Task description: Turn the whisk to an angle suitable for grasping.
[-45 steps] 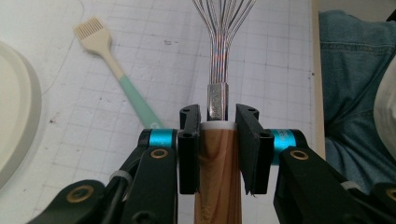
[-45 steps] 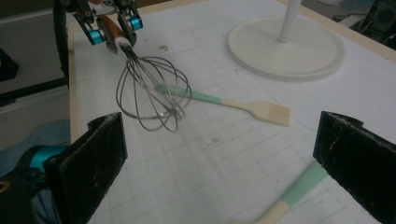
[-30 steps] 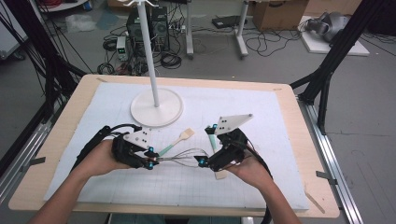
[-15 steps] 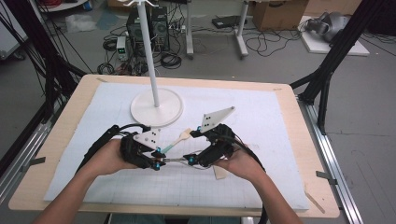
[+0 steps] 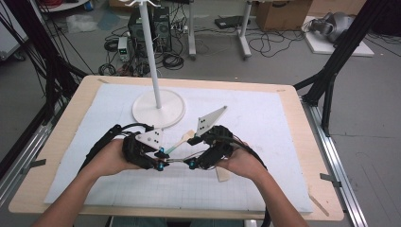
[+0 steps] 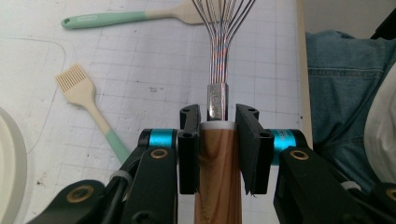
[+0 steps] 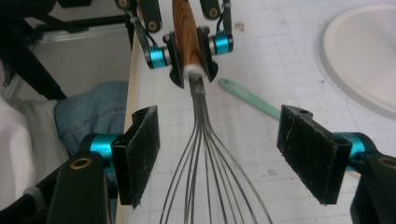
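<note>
Whisk (image 6: 218,56) in left tool (image 6: 218,140) (clamped)

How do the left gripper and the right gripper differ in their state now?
The left gripper is shut on the whisk at its wooden handle; the right gripper is open, its jaws wide on either side of the whisk's wires without touching. Both have black jaws and blue fittings.

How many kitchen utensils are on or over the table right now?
3. A whisk with a wooden handle, clamped in the left hand-held gripper; a mint-handled spatula lying beyond it; a pastry brush lying near the white stand base. Hands may hide others.
</note>
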